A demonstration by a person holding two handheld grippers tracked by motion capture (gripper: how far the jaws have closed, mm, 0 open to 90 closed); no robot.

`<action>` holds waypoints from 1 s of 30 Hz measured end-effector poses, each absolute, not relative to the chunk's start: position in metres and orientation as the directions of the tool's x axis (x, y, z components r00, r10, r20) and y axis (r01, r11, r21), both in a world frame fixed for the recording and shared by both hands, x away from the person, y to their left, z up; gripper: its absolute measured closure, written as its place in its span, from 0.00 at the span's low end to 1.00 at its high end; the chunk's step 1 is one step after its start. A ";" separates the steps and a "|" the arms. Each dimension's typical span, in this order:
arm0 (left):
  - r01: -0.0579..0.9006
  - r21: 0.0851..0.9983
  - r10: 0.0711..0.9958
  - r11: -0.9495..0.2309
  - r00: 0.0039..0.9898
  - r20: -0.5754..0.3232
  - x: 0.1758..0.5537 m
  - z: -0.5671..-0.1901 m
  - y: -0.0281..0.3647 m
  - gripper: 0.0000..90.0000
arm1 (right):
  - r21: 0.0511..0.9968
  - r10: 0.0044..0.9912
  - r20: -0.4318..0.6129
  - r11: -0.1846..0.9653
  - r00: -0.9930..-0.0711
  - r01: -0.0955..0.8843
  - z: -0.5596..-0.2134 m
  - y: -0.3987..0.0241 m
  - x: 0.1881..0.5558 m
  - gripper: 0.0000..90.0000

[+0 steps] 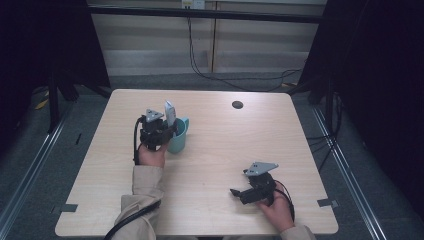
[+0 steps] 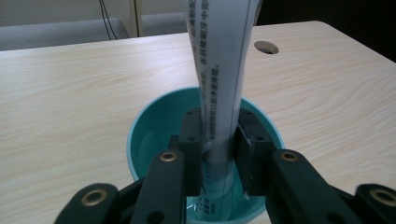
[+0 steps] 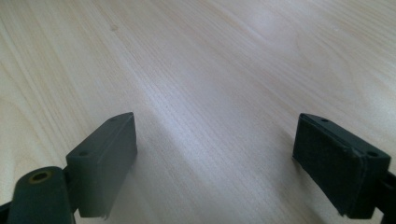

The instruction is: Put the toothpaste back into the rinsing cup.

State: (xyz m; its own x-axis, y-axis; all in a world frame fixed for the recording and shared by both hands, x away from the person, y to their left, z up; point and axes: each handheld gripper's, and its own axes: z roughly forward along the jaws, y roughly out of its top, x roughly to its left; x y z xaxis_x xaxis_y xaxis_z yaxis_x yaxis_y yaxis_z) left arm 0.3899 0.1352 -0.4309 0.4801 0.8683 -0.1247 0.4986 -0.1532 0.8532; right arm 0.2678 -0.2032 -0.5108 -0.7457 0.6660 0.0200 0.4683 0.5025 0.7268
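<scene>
At the near right of the table, the right gripper lies low over the bare wood in the person's right hand, well apart from the other items; the right gripper view shows its two black jaws spread wide with nothing between them. Farther in, on the left half of the tabletop, the left hand holds the left gripper over a teal cup. Its jaws are pinched on a white tube printed with dark text, one pad on each side. The tube stands nearly upright, its lower end inside the cup and its upper end rising well above the rim. At the far right of the table sits a round dark cable hole. Beyond the far edge, black cables hang against a pale wall.
</scene>
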 end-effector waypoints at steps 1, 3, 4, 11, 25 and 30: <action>0.498 0.853 0.867 -0.155 0.483 -0.124 0.389 -0.431 0.136 0.83 | 0.726 0.665 0.020 0.504 -0.747 0.468 -0.511 -0.203 0.268 0.14; 0.496 0.854 0.868 -0.155 0.481 -0.121 0.387 -0.431 0.136 0.83 | 0.726 0.665 0.020 0.504 -0.747 0.468 -0.511 -0.203 0.268 0.14; 0.496 0.854 0.868 -0.158 0.483 -0.120 0.386 -0.431 0.137 0.83 | 0.726 0.665 0.020 0.504 -0.746 0.468 -0.511 -0.203 0.268 0.14; 0.498 0.854 0.869 -0.149 0.478 -0.127 0.382 -0.432 0.142 0.83 | 0.727 0.666 0.020 0.503 -0.746 0.468 -0.511 -0.203 0.268 0.14; 0.503 0.851 0.868 -0.150 0.479 -0.130 0.380 -0.436 0.145 0.78 | 0.727 0.666 0.020 0.502 -0.746 0.468 -0.511 -0.203 0.268 0.14; 0.499 0.854 0.869 -0.146 0.478 -0.131 0.380 -0.435 0.145 0.73 | 0.727 0.666 0.020 0.502 -0.746 0.468 -0.511 -0.203 0.268 0.14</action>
